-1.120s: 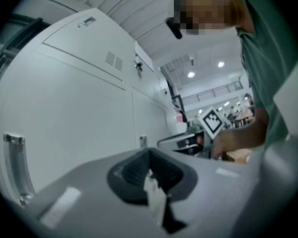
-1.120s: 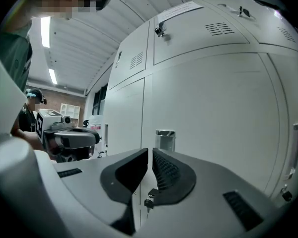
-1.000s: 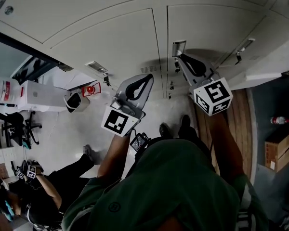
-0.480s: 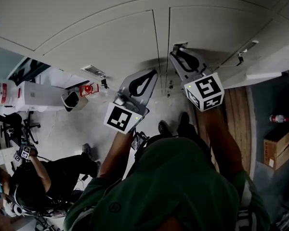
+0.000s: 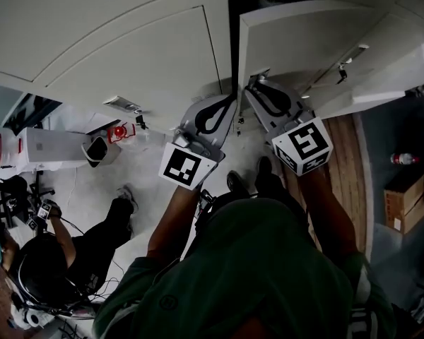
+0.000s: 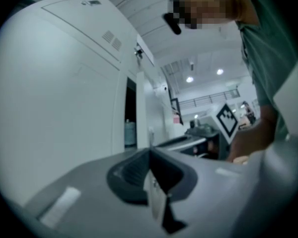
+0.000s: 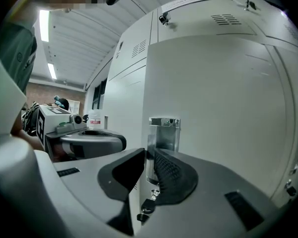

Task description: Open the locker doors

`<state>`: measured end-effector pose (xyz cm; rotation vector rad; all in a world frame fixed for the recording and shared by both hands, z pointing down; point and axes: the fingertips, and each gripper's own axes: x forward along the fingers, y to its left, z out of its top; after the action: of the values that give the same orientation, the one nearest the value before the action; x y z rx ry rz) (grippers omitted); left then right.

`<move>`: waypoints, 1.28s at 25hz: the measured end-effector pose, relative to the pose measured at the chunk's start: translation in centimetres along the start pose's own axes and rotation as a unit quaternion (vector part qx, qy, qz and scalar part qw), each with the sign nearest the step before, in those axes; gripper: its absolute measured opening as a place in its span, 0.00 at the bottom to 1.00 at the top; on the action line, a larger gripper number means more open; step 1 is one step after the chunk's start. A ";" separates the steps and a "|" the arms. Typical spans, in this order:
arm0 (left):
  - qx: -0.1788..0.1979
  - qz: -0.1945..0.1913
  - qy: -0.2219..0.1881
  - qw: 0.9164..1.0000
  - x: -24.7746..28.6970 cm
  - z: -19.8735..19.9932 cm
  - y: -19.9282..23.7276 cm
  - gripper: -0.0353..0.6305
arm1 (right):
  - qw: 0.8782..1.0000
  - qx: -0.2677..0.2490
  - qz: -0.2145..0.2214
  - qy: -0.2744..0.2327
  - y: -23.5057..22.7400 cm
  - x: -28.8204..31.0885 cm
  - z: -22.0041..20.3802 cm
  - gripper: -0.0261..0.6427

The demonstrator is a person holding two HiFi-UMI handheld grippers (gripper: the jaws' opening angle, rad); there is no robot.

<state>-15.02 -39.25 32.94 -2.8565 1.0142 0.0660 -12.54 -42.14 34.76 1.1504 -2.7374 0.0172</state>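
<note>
Head view: locker door (image 5: 304, 41) now ajar; right gripper (image 5: 254, 85) clamps handle (image 7: 163, 133), left gripper (image 5: 230, 106) pinches door edge (image 6: 153, 192).

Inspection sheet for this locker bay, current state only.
Surface: pale floor; wooden strip at right.
Job's things: right locker door ajar, dark gap beside it; left locker door closed.
Clutter: white box, bin, cardboard box, bottle.
Grippers: right gripper jaws closed on the metal handle; left gripper jaws together, near the door edge.
Cables: thin leads on the floor.
Surroundings: seated person at lower left.
</note>
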 end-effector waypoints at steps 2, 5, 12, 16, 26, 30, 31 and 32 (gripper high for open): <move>-0.001 -0.003 0.001 1.000 0.3 -0.1 -0.7 0.04 | 1.000 0.004 0.000 0.000 0.4 -1.0 -0.1 0.12; -0.004 -0.002 0.003 1.000 0.5 -0.4 -1.5 0.04 | 1.000 0.006 0.005 0.001 1.0 -2.4 -0.4 0.12; -0.006 -0.017 -0.003 1.000 1.1 -0.6 -5.0 0.04 | 1.000 0.022 -0.004 -0.002 1.7 -6.4 -1.1 0.12; -0.008 -0.013 -0.003 1.000 1.0 -0.5 -6.9 0.05 | 1.000 0.028 -0.010 -0.003 1.5 -8.7 -1.7 0.12; -0.007 0.010 0.004 1.000 1.9 -0.1 -13.0 0.05 | 0.999 0.041 0.009 0.012 0.6 -16.1 -3.8 0.12; 0.000 0.002 0.009 1.000 3.1 0.0 -16.6 0.05 | 0.999 0.040 0.009 0.014 -0.1 -19.1 -4.5 0.12; 0.002 -0.002 0.010 1.000 3.5 0.0 -17.5 0.05 | 0.999 0.041 0.009 0.015 -0.2 -19.8 -4.7 0.12; 0.003 -0.005 0.010 1.000 3.9 0.1 -18.3 0.05 | 0.999 0.041 0.008 0.016 -0.4 -20.6 -4.8 0.12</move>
<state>-0.44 -27.52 34.19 -2.8631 1.0012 0.0338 2.60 -27.46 36.17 1.1394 -2.7408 0.1486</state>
